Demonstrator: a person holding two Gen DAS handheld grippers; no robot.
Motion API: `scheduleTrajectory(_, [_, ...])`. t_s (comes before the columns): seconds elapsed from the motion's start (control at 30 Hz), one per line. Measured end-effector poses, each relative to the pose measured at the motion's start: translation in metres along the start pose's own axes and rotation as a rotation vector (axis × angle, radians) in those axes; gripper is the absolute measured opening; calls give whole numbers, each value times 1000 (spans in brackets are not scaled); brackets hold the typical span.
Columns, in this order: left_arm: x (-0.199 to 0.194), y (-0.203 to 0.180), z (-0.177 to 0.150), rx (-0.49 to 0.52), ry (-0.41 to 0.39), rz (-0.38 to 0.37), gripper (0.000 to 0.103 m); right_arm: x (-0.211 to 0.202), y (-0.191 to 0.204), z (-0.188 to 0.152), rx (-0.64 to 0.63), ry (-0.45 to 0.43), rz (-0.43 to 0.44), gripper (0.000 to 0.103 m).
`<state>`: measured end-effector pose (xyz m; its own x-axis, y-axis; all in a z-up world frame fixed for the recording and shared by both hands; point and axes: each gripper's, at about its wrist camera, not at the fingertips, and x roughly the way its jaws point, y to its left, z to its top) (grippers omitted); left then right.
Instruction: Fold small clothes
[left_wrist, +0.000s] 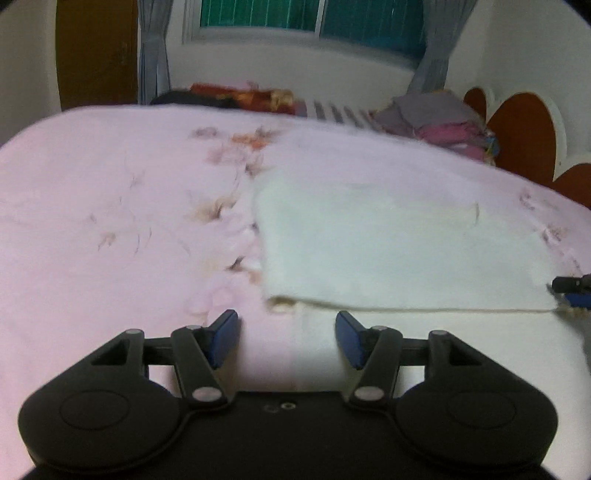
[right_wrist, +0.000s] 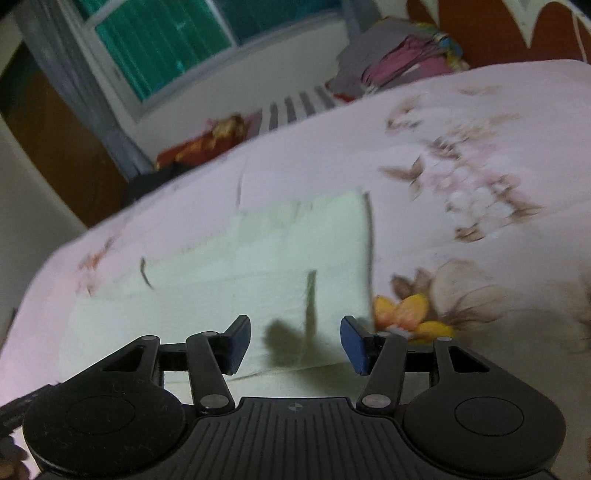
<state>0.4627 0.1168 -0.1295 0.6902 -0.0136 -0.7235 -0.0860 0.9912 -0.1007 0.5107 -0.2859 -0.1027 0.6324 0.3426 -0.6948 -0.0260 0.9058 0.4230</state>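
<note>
A small white garment (left_wrist: 399, 251) lies flat on the pink floral bedsheet (left_wrist: 110, 206), partly folded with a near edge running across. My left gripper (left_wrist: 288, 338) is open and empty, just short of that near edge by the garment's left corner. The tip of the right gripper (left_wrist: 572, 290) shows at the garment's right edge in the left wrist view. In the right wrist view the garment (right_wrist: 240, 266) lies ahead and below. My right gripper (right_wrist: 295, 345) is open and empty above its near right part.
A pile of grey and pink clothes (left_wrist: 436, 118) sits at the far right of the bed by the red-and-white headboard (left_wrist: 524, 136). Red patterned fabric (left_wrist: 243, 94) lies past the far edge under a window (left_wrist: 310, 18). A wooden door (left_wrist: 96, 51) stands at the left.
</note>
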Motion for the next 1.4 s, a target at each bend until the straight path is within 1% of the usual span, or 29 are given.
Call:
scheduleTrajectory(0.03, [4, 2, 1, -5, 2, -6, 56, 6, 4, -2, -20, 10, -4, 50])
scheduleTrajectory(0.07, [9, 3, 1, -7, 0, -9, 56, 10, 8, -3, -40, 16, -11, 30])
scheduleTrajectory(0.13, [14, 3, 5, -4, -8, -10, 54, 17, 15, -3, -83, 26, -43, 21])
scheduleTrajectory(0.17, [17, 3, 6, -1, -7, -10, 53, 21, 16, 0, -97, 24, -45, 7])
scheduleTrajectory(0.23, [20, 3, 9, 24, -4, -5, 44, 19, 22, 3, -134, 13, -52, 6])
scheduleTrajectory(0.3, [19, 6, 10, 30, 1, -20, 40, 9, 27, 8, -155, -35, -53, 5])
scheduleTrajectory(0.37, [19, 9, 8, 35, 4, -34, 38, -11, 28, 18, -137, -123, -62, 5])
scheduleTrajectory(0.4, [20, 10, 8, 39, 6, -39, 36, -24, 25, 21, -119, -176, -81, 5])
scheduleTrajectory(0.43, [21, 11, 8, 44, 8, -42, 35, -31, 21, 22, -109, -198, -106, 5])
scheduleTrajectory(0.47, [21, 11, 9, 47, 9, -44, 35, -30, 17, 22, -111, -182, -121, 5])
scheduleTrajectory(0.53, [20, 11, 9, 50, 13, -51, 32, -16, 7, 17, -108, -103, -135, 5])
scheduleTrajectory(0.57, [21, 12, 10, 49, 16, -55, 31, -12, 5, 14, -110, -84, -135, 5])
scheduleTrajectory(0.7, [21, 14, 12, 56, 25, -68, 29, -5, 1, 1, -93, -74, -150, 5])
scheduleTrajectory(0.87, [21, 14, 12, 72, 34, -74, 29, -2, -4, -4, -80, -57, -161, 5])
scheduleTrajectory(0.97, [21, 14, 15, 90, 53, -81, 30, 4, -4, -6, -83, -24, -175, 5])
scheduleTrajectory(1.0, [18, 15, 18, 95, 59, -91, 39, 6, -4, -6, -94, -16, -178, 6])
scheduleTrajectory(1.03, [10, 18, 20, 94, 34, -92, 56, 3, -4, -5, -104, -26, -186, 6])
scheduleTrajectory(1.07, [0, 19, 22, 99, -20, -85, 66, -3, -2, -3, -109, -56, -214, 16])
scheduleTrajectory(1.1, [-9, 18, 24, 119, -75, -91, 74, -14, 0, -1, -117, -111, -261, 41])
scheduleTrajectory(1.13, [-12, 14, 29, 142, -103, -105, 71, -26, 2, 1, -125, -175, -263, 50])
scheduleTrajectory(1.17, [-11, 8, 35, 152, -111, -125, 70, -32, 2, 3, -126, -207, -216, 51])
scheduleTrajectory(1.2, [-5, 0, 41, 157, -108, -157, 67, -31, 4, 8, -122, -191, -170, 50])
scheduleTrajectory(1.23, [3, -9, 46, 160, -104, -193, 65, -24, 8, 11, -128, -163, -158, 50])
scheduleTrajectory(1.27, [13, -19, 48, 171, -96, -228, 64, -14, 14, 12, -151, -135, -161, 47])
scheduleTrajectory(1.3, [24, -29, 48, 189, -80, -251, 61, -4, 19, 13, -167, -114, -169, 39])
scheduleTrajectory(1.33, [35, -37, 47, 201, -55, -255, 57, 7, 22, 12, -171, -87, -167, 36])
scheduleTrajectory(1.37, [44, -39, 43, 212, -34, -247, 56, 18, 25, 10, -165, -51, -163, 34])
scheduleTrajectory(1.4, [53, -39, 39, 227, -19, -213, 55, 24, 28, 7, -170, -28, -151, 34])
